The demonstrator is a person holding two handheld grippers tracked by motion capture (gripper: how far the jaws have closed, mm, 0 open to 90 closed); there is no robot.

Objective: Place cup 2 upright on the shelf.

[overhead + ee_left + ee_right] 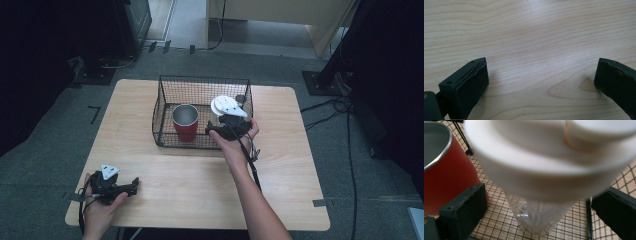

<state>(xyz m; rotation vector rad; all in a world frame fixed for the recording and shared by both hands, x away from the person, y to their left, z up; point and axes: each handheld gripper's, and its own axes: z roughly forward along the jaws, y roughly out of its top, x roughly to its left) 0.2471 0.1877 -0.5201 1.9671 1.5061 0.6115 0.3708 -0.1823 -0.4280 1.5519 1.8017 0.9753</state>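
White-lidded clear cup (541,177) stands between the right tongs' (536,207) spread jaws.

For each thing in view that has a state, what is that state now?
Red cup: upright, open top, in the basket.
Clear cup: upright, white lid on, in the basket, between the right fingers, not gripped.
Basket: upright on the table, open top.
Right gripper: open.
Left gripper: open, over bare table.

No text, label, brand or number is readable anywhere.
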